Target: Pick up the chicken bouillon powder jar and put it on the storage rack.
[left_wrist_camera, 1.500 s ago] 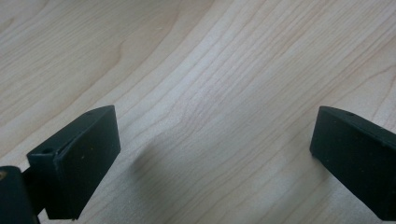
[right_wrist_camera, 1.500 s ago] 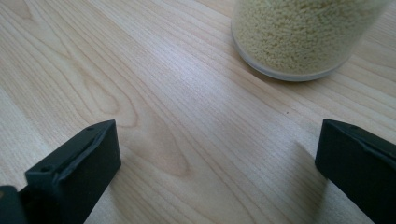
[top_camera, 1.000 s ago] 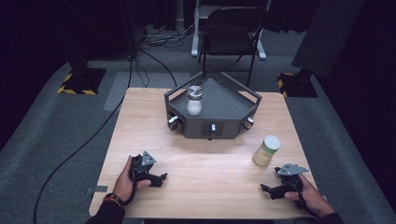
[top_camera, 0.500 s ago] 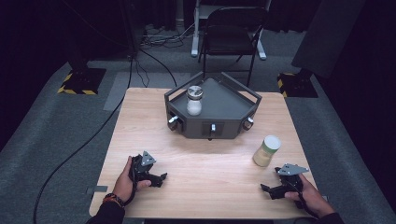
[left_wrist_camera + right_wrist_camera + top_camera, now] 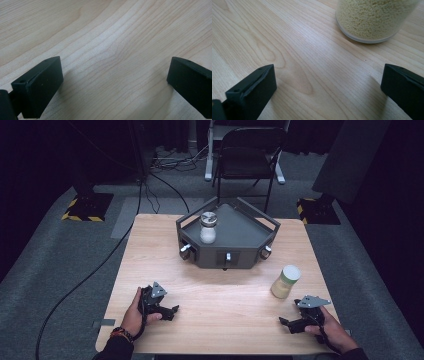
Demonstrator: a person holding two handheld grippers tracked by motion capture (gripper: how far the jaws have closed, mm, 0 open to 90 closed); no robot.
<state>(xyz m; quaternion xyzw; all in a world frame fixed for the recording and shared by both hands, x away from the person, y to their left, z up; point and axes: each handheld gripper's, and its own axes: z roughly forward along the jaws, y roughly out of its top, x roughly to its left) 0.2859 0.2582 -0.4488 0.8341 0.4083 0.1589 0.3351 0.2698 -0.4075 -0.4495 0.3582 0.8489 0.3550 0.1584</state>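
Right gripper view shows the jar of yellow grains (image 5: 377, 18) standing on the counter (image 5: 294, 50) just beyond the wide-open right claw (image 5: 328, 87), so a low or off-centre approach could knock it over.

Dark room, grey carpet, one lit wooden table.

Table (image 5: 150, 245) pale wood, lit from above; surroundings fall to black. Carpet (image 5: 60, 260) grey. Folding chair (image 5: 248, 151), black, stands past the table's far edge. Two stand bases with yellow-black hazard tape: one (image 5: 88, 206) off the far left corner, one (image 5: 318, 210) off the far right. Black cable (image 5: 82, 282) trails across carpet along the left edge.
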